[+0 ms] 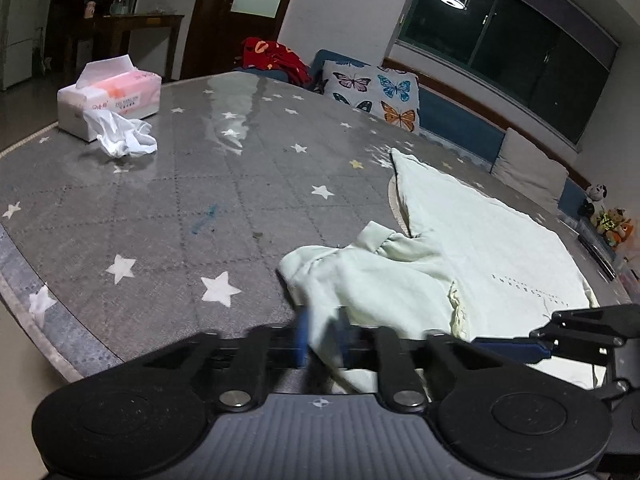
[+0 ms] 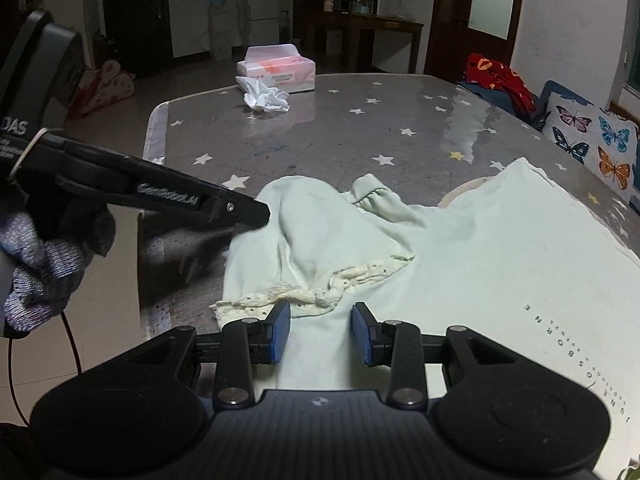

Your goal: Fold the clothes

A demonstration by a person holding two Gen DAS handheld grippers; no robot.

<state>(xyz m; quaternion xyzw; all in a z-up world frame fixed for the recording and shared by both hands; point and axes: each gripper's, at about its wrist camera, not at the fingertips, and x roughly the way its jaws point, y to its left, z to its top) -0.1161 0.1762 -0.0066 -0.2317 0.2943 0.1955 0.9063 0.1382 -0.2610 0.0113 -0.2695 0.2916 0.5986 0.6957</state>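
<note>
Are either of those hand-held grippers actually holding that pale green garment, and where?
The left hand-held gripper pinches the pale green garment at its bunched sleeve edge. The right hand-held gripper is open, holding nothing.

Illumination is dim, indoor and artificial. A round ceiling lamp shows as a reflection in the dark window glass (image 1: 508, 36). The glossy grey star-patterned tabletop (image 1: 192, 184) carries pale glare streaks in both views. The pale green cotton garment (image 2: 460, 264) is the brightest surface. A dark shadow lies under the black left gripper (image 2: 256, 216). Motion blur smears the cloth and blue pads at that gripper (image 1: 324, 340) in the left view. Fisheye distortion bends the tabletop edges and window frame; frame corners vignette to black.
</note>
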